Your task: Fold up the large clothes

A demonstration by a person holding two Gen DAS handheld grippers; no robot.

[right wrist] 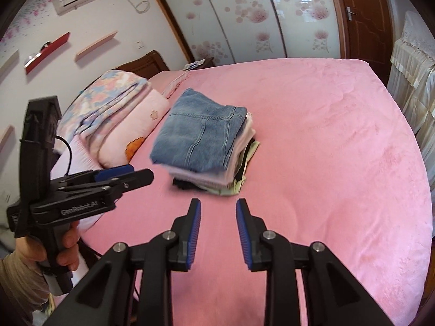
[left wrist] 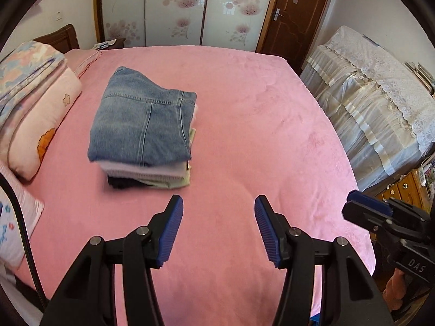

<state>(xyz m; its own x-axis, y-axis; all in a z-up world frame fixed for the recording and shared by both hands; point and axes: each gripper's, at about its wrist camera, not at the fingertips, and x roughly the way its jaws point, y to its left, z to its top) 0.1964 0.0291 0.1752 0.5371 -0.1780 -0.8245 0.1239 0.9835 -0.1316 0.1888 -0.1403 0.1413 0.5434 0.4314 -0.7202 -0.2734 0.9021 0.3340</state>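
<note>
A stack of folded clothes [left wrist: 144,135], topped by folded blue jeans [left wrist: 141,119], lies on the pink bed [left wrist: 258,114] toward its left side, just right of the pillows [left wrist: 35,125]. The left gripper [left wrist: 218,212] hangs above the near part of the bed, its blue-padded fingers [left wrist: 170,233] spread apart with nothing between them. The right gripper [right wrist: 218,213] does likewise, fingers [right wrist: 194,233] parted more narrowly and empty. Both are well short of the stack.
</note>
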